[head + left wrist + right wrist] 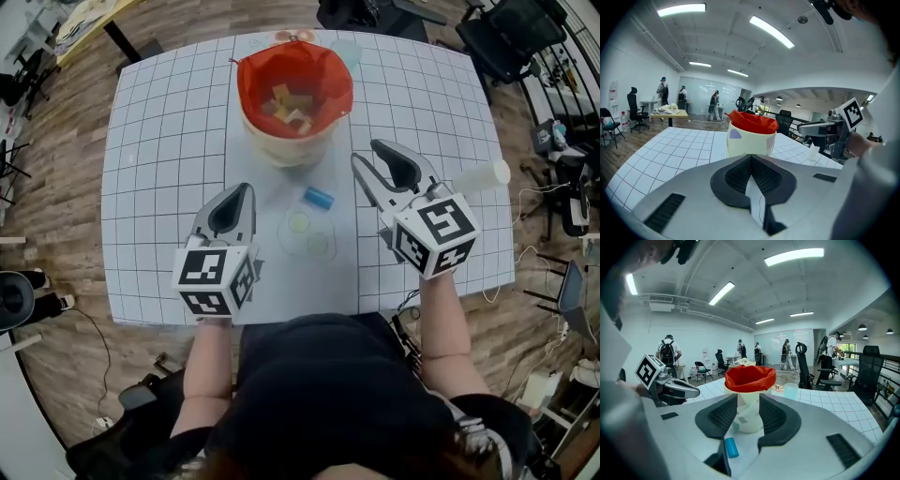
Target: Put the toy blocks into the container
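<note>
Near the tabletop's (159, 169) front edge the left gripper (244, 190) has its jaws pressed together, empty; the red-lined container (246, 80) by the far edge holds toy blocks (289, 105); a blue block (319, 198) lies mid-tabletop; the right gripper's (368, 152) jaws stand apart, empty.

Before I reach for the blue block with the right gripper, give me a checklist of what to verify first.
1. Blue block lies free on the table, nothing touching it: ok.
2. Right gripper open, nothing between its jaws: ok.
3. Left gripper shut, empty, apart from the block: ok.
4. Container upright, red liner open, room inside: ok.
5. Pale round pieces near the block, blocks or not: cannot tell.
</note>
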The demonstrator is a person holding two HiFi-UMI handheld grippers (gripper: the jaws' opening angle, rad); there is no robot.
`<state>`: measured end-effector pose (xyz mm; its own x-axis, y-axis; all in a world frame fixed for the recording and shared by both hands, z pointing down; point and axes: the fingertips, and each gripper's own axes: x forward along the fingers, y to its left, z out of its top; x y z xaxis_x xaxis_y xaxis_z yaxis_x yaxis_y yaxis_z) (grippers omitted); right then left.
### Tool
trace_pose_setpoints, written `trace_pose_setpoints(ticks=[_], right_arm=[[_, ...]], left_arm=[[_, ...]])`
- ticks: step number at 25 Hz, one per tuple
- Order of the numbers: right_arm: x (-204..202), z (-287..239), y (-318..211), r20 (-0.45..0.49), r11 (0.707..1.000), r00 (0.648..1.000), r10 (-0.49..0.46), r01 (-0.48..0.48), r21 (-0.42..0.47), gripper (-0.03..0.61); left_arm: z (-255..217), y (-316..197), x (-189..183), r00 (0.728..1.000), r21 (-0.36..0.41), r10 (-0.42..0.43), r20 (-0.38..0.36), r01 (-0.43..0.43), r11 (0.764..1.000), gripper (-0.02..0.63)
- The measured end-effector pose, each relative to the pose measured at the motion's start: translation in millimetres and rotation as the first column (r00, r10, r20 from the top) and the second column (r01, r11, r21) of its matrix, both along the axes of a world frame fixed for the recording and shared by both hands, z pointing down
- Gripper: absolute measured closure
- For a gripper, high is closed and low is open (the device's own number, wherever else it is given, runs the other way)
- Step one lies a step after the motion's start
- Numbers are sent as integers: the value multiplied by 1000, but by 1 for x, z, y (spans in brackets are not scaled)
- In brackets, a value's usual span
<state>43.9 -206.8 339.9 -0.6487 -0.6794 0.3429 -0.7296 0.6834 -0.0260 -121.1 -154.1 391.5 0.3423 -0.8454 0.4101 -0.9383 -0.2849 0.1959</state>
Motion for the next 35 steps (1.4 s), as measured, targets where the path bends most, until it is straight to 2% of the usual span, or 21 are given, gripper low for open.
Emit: trace_pose_setpoints(ticks=[11, 14, 21, 29, 35], right_arm=[[-7, 65, 15, -53, 988, 993, -110, 103, -117, 417], [-19, 88, 20, -64, 976, 985, -160, 148, -162, 417], [-39, 153, 38, -154, 932, 950, -272, 221, -286, 418], [-45, 192, 36, -229, 916, 918, -323, 243, -319, 417], [-51, 208, 42, -215, 887, 900, -378, 286, -364, 405]], left_arm=[[31, 6, 0, 1000, -55, -17, -4, 17, 998, 589], [42, 9, -3, 1000, -77, -29, -3, 29, 997, 589], [74, 16, -2, 999, -154, -31, -8, 30, 988, 589], [101, 16, -2, 999, -207, -36, -1, 35, 978, 589], [112, 16, 0, 999, -228, -50, -7, 47, 972, 589]])
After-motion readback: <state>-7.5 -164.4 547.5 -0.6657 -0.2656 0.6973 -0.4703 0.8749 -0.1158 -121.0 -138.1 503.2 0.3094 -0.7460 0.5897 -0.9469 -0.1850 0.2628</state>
